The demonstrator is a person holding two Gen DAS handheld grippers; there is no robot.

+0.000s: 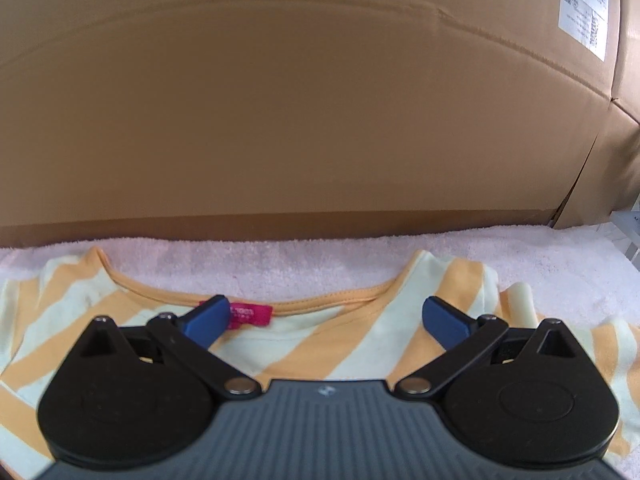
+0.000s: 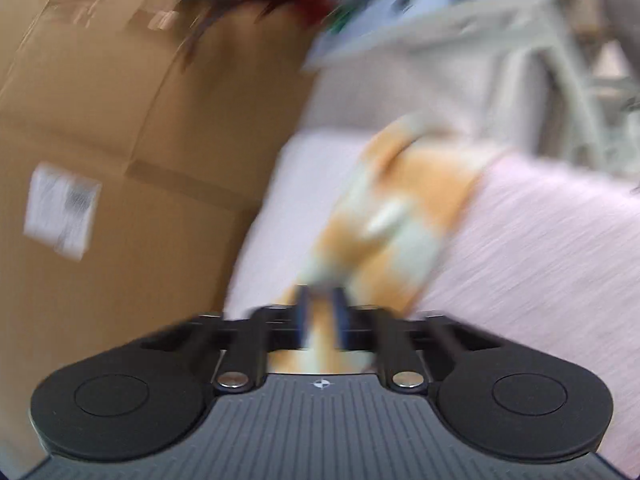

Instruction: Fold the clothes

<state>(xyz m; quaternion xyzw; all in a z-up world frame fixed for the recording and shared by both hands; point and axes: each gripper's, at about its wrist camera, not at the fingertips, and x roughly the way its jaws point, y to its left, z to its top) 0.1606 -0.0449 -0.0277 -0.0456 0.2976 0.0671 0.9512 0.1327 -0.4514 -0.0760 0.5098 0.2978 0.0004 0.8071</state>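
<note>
An orange and pale yellow striped shirt [image 1: 344, 344] lies flat on a pink towel [image 1: 320, 260], neckline facing away, with a magenta label [image 1: 250, 314] at the collar. My left gripper [image 1: 326, 316] is open and hovers just above the collar, blue fingertips [image 1: 210, 318] on either side of it. In the blurred right wrist view, my right gripper [image 2: 322, 314] is shut on a fold of the shirt [image 2: 400, 216], and the cloth stretches away from it over the towel [image 2: 540, 248].
A large cardboard box [image 1: 300, 100] stands right behind the towel's far edge, and it also shows at the left in the right wrist view [image 2: 120, 160]. White furniture [image 2: 480, 20] is beyond the towel on the right.
</note>
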